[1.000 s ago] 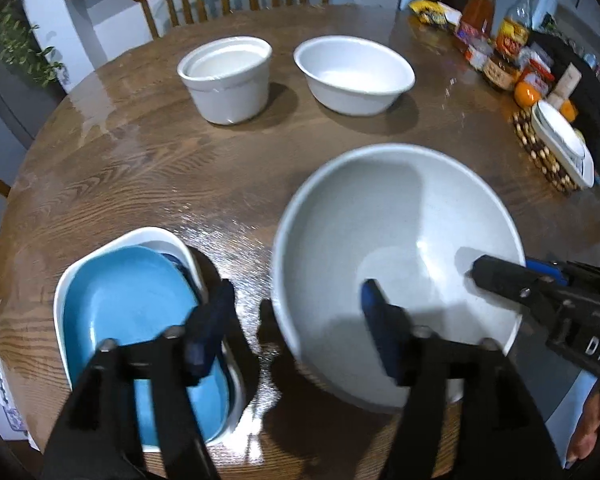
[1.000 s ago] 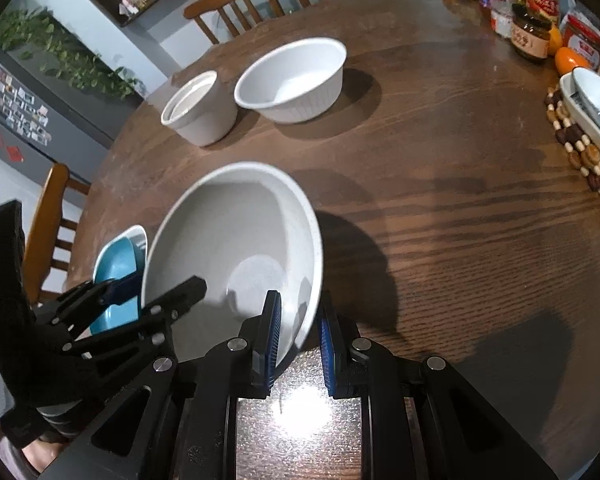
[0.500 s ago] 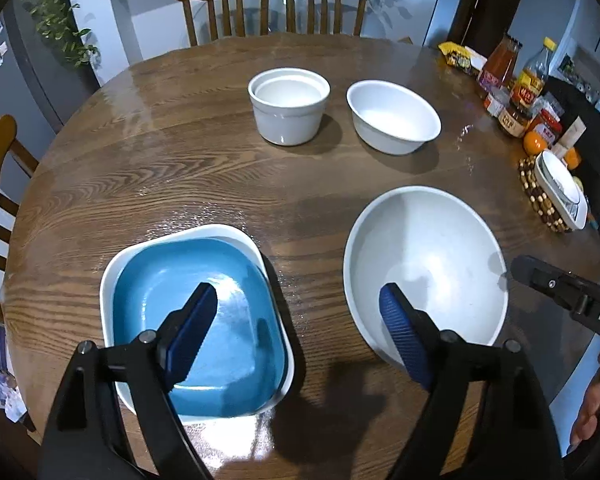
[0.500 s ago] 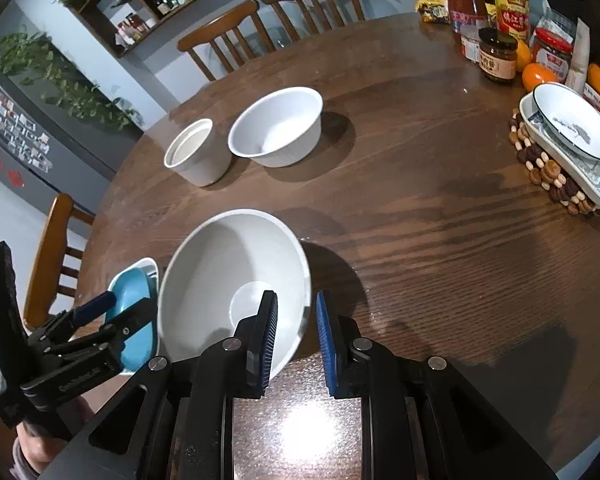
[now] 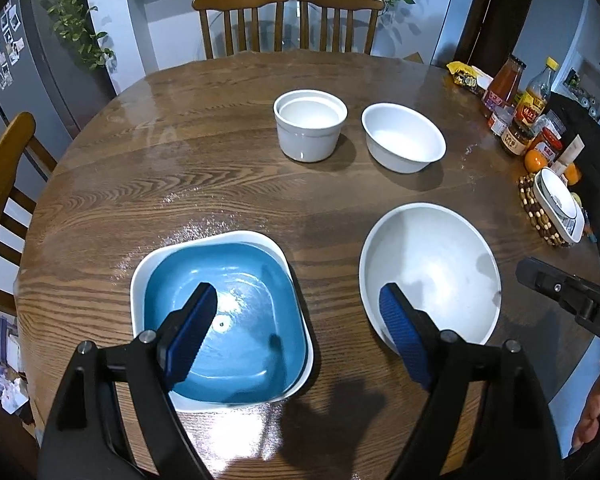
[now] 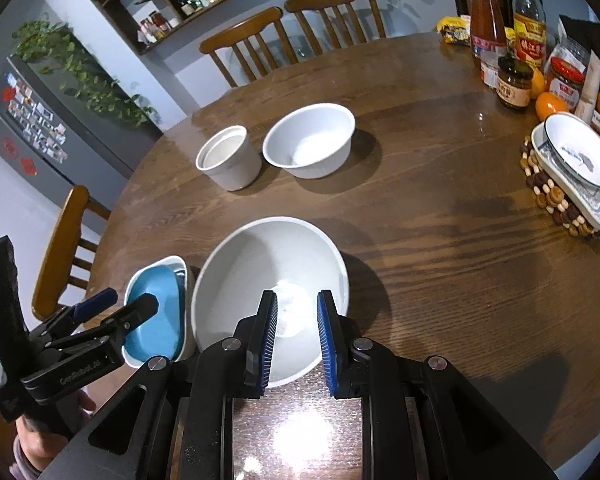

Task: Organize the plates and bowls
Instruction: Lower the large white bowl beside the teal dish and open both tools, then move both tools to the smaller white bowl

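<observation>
A large white bowl (image 5: 432,264) (image 6: 260,264) rests on the round wooden table (image 5: 220,168). To its left a blue square dish (image 5: 228,320) (image 6: 156,312) lies nested in a white square dish (image 5: 140,280). Farther back stand a white ramekin (image 5: 310,124) (image 6: 230,158) and a small white bowl (image 5: 404,136) (image 6: 310,140). My left gripper (image 5: 298,292) (image 6: 116,300) hovers open and wide between the blue dish and the large bowl, holding nothing. My right gripper (image 6: 297,300) (image 5: 540,276) hangs above the large bowl's near rim with a narrow gap between its pads, touching nothing.
At the table's right edge stand sauce bottles (image 6: 528,20), jars (image 6: 512,84) and oranges (image 6: 550,106). In front of them a patterned plate and bowl (image 6: 580,160) sit on a beaded trivet (image 6: 556,200). Wooden chairs (image 5: 288,20) stand behind and one chair (image 5: 4,168) at the left.
Both grippers have risen and drawn back from the large bowl. The left jaws, earlier astride its rim, widened and came off it. The right pads no longer straddle the rim.
</observation>
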`<action>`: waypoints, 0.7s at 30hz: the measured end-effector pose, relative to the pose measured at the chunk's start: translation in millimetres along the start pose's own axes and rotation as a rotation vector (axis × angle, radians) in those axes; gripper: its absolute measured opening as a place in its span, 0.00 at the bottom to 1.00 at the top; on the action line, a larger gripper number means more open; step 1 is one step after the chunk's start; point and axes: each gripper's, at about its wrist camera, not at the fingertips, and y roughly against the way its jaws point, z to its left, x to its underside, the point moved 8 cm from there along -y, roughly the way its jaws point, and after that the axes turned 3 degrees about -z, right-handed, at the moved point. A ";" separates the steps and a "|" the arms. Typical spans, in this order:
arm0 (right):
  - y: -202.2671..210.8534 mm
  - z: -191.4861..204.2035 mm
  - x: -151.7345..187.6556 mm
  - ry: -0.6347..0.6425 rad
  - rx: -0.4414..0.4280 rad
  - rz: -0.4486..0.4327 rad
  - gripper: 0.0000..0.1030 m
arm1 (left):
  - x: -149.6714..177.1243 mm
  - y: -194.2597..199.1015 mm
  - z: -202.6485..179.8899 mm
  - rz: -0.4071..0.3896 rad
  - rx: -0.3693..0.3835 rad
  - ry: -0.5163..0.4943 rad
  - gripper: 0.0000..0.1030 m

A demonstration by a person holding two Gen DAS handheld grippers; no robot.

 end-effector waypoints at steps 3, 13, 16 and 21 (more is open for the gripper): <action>3.8 1.4 -2.9 0.008 0.001 -0.009 0.20 | -2.8 3.5 1.3 -0.012 -0.003 -0.004 0.81; 13.8 4.8 -13.9 0.019 -0.005 -0.032 0.20 | -12.7 12.6 1.9 -0.039 -0.018 -0.027 0.81; 16.0 5.6 -18.1 0.023 -0.008 -0.039 0.20 | -18.6 17.4 -2.6 -0.057 -0.020 -0.043 0.81; 19.8 7.1 -26.8 0.034 -0.013 -0.053 0.20 | -30.7 25.6 -8.0 -0.093 -0.026 -0.066 0.81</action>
